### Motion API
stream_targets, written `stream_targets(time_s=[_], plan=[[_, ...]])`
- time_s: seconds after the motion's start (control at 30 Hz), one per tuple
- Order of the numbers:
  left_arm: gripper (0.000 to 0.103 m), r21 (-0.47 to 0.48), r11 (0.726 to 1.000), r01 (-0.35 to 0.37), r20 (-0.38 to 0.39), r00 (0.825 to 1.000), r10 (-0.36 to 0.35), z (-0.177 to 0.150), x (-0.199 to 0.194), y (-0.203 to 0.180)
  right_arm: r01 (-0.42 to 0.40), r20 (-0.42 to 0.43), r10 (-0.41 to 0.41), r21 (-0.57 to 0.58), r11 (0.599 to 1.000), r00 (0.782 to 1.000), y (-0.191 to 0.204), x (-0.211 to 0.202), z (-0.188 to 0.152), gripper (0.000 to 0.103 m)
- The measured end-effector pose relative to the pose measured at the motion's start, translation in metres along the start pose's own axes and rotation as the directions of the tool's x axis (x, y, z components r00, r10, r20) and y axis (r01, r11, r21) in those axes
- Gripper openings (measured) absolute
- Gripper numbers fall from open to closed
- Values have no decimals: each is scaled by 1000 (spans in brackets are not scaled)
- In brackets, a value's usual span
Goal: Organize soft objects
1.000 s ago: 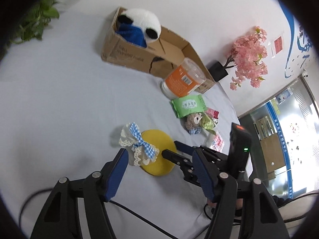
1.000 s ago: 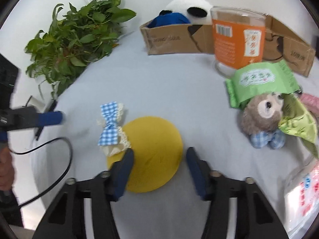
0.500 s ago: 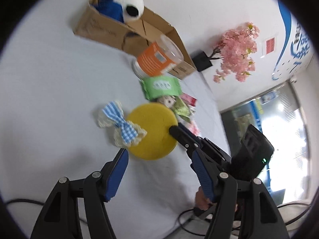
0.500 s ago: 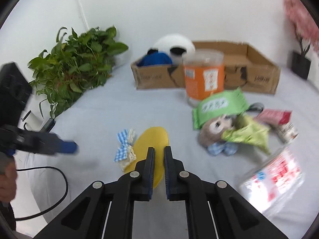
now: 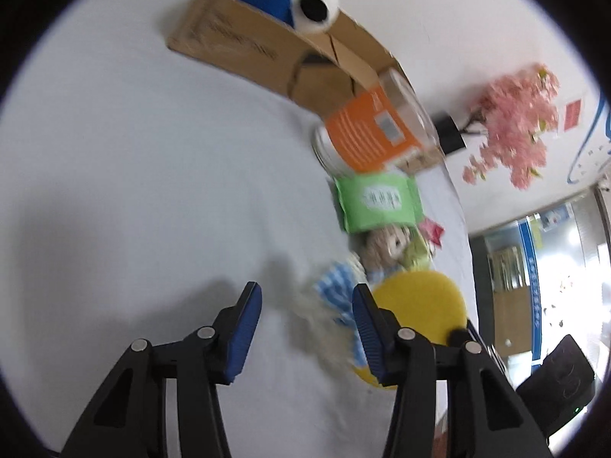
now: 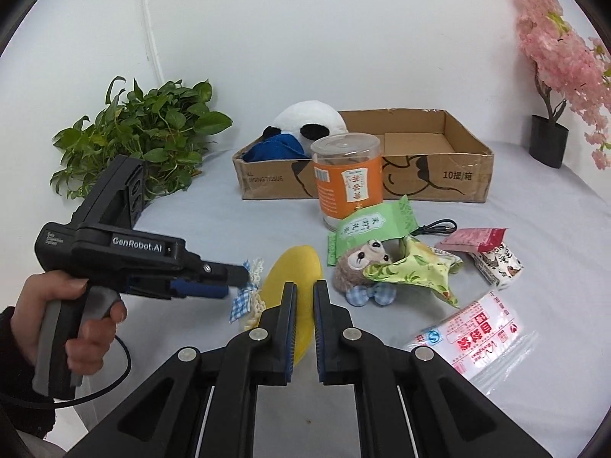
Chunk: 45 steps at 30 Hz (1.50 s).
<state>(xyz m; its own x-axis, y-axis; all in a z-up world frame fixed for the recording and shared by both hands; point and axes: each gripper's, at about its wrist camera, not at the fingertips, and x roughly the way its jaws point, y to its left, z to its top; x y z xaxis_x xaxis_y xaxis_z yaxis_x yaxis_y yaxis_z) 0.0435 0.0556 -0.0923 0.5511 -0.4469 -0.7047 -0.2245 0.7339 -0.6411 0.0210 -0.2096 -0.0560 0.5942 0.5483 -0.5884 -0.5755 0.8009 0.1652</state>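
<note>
My right gripper (image 6: 304, 290) is shut on the edge of a yellow felt hat (image 6: 294, 267), which it holds tilted up off the grey cloth. A blue-checked lace bow (image 6: 246, 297) hangs at the hat's left side. My left gripper (image 6: 235, 276), held by a hand, has its tips at that bow. In the left wrist view the left gripper (image 5: 305, 294) is closing, with the blurred bow (image 5: 336, 286) between its jaws against the right pad and the hat (image 5: 420, 297) behind. A cardboard box (image 6: 439, 175) at the back holds a panda plush (image 6: 309, 118) and blue cloth (image 6: 278, 147).
A small bear plush (image 6: 362, 263) lies among green packets (image 6: 366, 229), behind it an orange canister (image 6: 349, 187). A zip bag (image 6: 481, 336) and a small carton (image 6: 496, 263) lie at the right. A leafy plant (image 6: 141, 133) stands back left, a pink blossom tree (image 6: 561, 57) back right.
The right gripper closed on the yellow hat and raised it on edge. The left gripper moved in to the bow and its jaws narrowed.
</note>
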Motion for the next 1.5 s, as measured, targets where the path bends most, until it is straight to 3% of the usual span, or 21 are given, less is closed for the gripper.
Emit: stream_targets(time_s=[0.07,0.13,0.2,0.27,0.3,0.5,0.6,0.77,0.87,0.97,1.03,1.17,1.27,1.37,1.5], plan=[[47,-9,1000,-27,70,997,27,3,-20,3,2,7,-2,6,1000,1000,-3,-1,1,6],[47,8,1000,1,96,995,-2,1,-34,0,6,22,-7,8,1000,1000,-5,-5,3,6],[48,31,996,88,64,994,-90,-6,-40,-7,21,47,-20,-10,1000,999,-2,-9,6,6],[50,58,977,207,-5,978,-207,-15,-36,-19,19,61,-17,-36,999,998,6,-12,7,6],[50,77,972,221,-22,975,-220,-20,-33,-26,8,60,-6,-46,999,998,8,-11,7,6],[48,52,995,80,-83,994,-75,-19,3,-17,-32,57,36,-74,997,998,19,-11,4,6],[32,36,999,31,-110,994,-27,-16,14,-7,-23,70,28,-70,997,997,17,-16,6,6],[28,59,994,-91,-56,994,95,-8,12,0,-26,107,32,-59,998,994,10,-24,12,6],[28,89,995,-34,-19,999,36,-5,-5,-5,-55,130,61,-50,997,990,7,-32,17,6],[39,108,992,58,-18,998,-56,-13,-21,-12,-129,99,129,-5,992,987,4,-32,17,6],[39,112,993,33,-22,999,-31,-17,-24,-11,-163,64,159,51,985,985,-1,-25,12,6],[39,31,995,99,-67,993,-97,-30,-22,6,-194,3,196,177,965,981,-20,-8,1,6],[43,-30,983,184,-82,979,-186,-33,-18,15,-183,-7,188,196,963,982,-23,-3,-2,6],[63,-46,966,255,-49,965,-257,-32,-24,17,-176,-7,181,191,966,984,-23,2,1,6],[65,-29,957,289,-75,954,-290,-31,-13,9,-199,-14,205,195,960,979,-17,10,6,6]])
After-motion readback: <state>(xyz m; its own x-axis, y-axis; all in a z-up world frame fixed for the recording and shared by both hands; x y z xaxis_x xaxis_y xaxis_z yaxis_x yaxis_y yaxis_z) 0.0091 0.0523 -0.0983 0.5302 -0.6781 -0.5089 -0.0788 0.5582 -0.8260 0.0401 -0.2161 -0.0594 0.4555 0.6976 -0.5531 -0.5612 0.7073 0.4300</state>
